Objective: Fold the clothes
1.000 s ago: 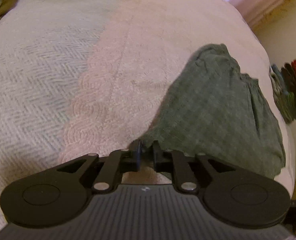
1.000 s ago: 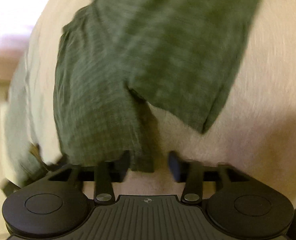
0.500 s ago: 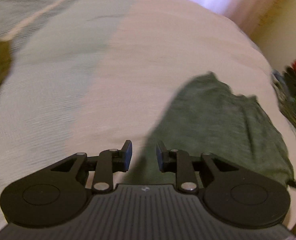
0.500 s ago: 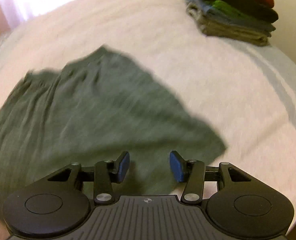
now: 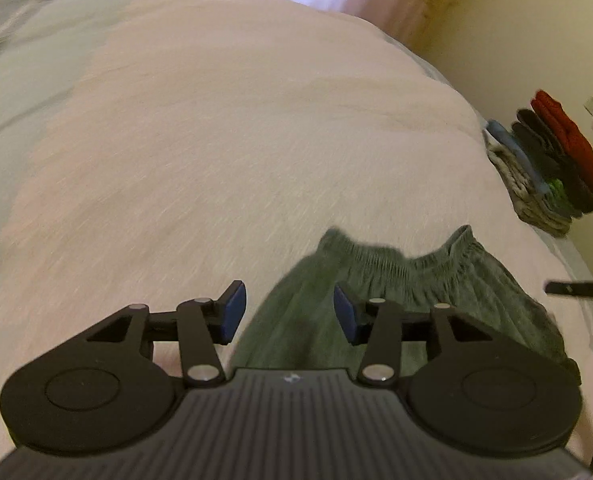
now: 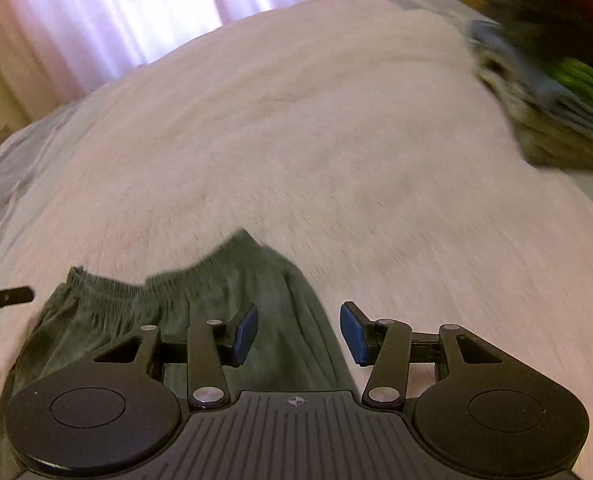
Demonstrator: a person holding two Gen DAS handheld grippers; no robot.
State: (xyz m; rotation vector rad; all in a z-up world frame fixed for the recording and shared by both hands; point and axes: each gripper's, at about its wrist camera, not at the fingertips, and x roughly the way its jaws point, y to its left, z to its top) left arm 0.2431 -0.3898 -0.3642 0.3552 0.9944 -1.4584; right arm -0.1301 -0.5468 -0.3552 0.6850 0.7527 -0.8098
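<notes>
Pale pink, the textured blanket [image 5: 224, 152] covers nearly the whole bed, with a grey-green striped cover [image 5: 12, 80] showing at its left side. Sheer curtains [image 6: 108, 20] glow behind the bed, and a cream wall [image 5: 536, 40] stands at the right. A stack of folded clothes [image 5: 548, 164] sits at the bed's far right; in the right wrist view it is smeared by blur. Green shorts [image 5: 400, 280] lie on the blanket, elastic waistband farthest from the cameras, their near part hidden behind both tools. The left gripper [image 5: 284, 312] tilts downward above the shorts' left edge, its jaws having just been opening, nothing pinched. The right gripper [image 6: 298, 332] tilts down over the right edge, jaws spread and empty.
</notes>
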